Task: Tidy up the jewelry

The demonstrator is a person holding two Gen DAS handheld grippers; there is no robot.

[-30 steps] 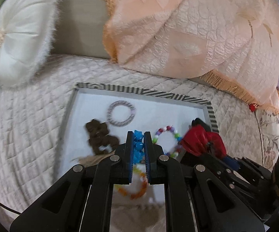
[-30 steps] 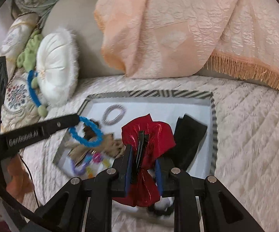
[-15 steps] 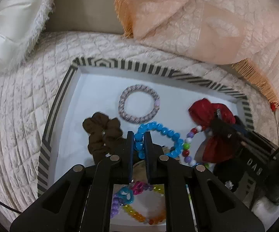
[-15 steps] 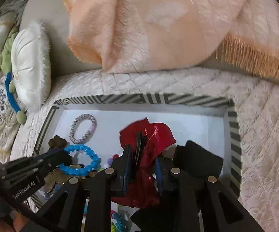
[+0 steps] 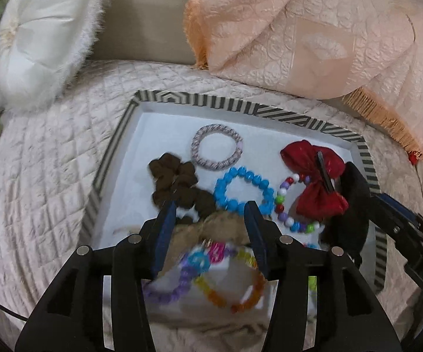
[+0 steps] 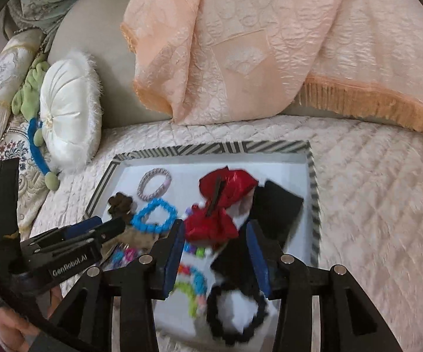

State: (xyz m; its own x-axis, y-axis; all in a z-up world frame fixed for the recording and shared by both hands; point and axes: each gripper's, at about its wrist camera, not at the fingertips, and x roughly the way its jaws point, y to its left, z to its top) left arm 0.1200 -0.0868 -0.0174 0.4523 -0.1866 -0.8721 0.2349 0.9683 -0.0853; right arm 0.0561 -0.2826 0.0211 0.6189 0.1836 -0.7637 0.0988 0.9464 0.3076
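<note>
1 tray (image 5: 114,143); 2 bead bracelets (image 5: 242,189); 1 red bow (image 5: 314,184); 2 scrunchies (image 5: 173,182).

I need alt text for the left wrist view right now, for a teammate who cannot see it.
The left hand-held gripper, open and holding nothing, hovers over a striped-rim tray on a quilted bed. In the tray lie a blue bead bracelet, a red bow clip, a brown scrunchie, a pale woven hair tie and multicoloured bead bracelets.

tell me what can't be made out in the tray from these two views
- Tan item, left wrist view: half hidden by gripper fingers, identity unclear.
- Rainbow bead bracelet, left wrist view: motion-blurred.
- Black beaded bracelet, right wrist view: blurred.
- Tray near edge: hidden behind both grippers.
</note>
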